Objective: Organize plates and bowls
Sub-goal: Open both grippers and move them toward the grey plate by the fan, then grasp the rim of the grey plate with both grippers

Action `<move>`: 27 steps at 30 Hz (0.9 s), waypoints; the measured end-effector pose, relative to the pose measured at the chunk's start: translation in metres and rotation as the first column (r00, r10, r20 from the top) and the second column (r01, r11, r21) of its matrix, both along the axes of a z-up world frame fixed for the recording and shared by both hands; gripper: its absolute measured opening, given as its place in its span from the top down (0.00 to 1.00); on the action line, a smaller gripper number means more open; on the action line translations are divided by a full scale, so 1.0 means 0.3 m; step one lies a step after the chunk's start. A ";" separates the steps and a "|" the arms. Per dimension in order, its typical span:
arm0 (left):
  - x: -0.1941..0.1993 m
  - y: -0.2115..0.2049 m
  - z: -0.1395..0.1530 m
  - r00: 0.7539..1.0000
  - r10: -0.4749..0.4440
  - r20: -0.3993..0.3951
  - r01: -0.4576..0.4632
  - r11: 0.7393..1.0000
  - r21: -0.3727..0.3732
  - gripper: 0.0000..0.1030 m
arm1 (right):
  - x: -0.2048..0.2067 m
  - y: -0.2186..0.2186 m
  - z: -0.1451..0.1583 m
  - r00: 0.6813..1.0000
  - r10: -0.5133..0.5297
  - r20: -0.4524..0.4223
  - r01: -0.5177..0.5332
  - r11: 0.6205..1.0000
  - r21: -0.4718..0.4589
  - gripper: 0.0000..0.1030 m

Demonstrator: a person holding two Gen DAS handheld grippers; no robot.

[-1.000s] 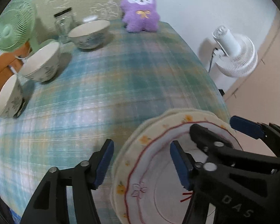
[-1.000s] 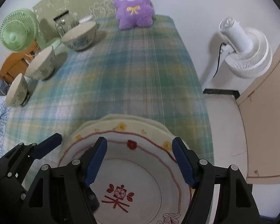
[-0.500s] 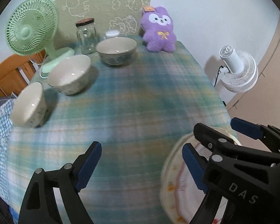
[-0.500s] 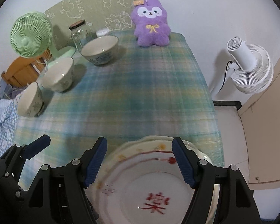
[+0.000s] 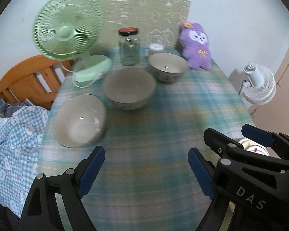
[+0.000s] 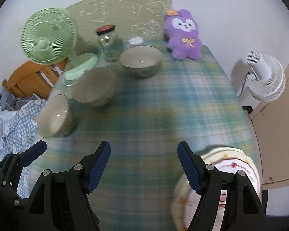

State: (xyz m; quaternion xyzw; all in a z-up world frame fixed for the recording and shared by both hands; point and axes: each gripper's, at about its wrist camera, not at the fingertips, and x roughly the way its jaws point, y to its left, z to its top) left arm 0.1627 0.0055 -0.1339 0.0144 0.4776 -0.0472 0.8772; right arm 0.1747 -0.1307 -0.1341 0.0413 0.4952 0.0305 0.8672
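Observation:
Three cream bowls stand in a row on the plaid tablecloth: a near one, a middle one and a far one. A stack of flowered plates lies at the table's near right corner, partly hidden behind my right gripper's right finger; a sliver of the stack shows in the left wrist view. My left gripper is open and empty above the cloth. My right gripper is open and empty, left of the plates.
A green desk fan, a glass jar and a purple plush toy stand along the table's far edge. A white floor fan is off to the right. A wooden chair and checked cloth are at left.
Both grippers have pulled back and swung left off the plate stack. The plates have slid from between the fingers to the lower right. The bowls now sit nearer the centre of both views.

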 end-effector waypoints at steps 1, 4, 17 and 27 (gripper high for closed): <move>0.010 0.027 0.004 1.000 0.006 -0.002 -0.006 1.000 0.004 0.13 | 0.008 0.029 0.005 1.000 0.003 0.004 -0.003 1.000 0.003 0.27; 0.039 0.107 0.010 1.000 0.029 -0.001 -0.029 0.999 0.013 0.15 | 0.034 0.107 0.017 1.000 -0.001 0.005 0.001 1.000 0.022 0.27; 0.178 0.377 -0.049 0.997 0.068 -0.030 -0.066 0.997 0.050 0.28 | 0.188 0.418 -0.027 0.999 0.029 -0.021 -0.028 0.998 0.050 0.34; 0.291 0.485 -0.168 0.992 0.083 -0.092 -0.077 0.995 0.063 0.42 | 0.312 0.564 -0.151 0.996 0.023 -0.087 -0.016 0.997 0.079 0.47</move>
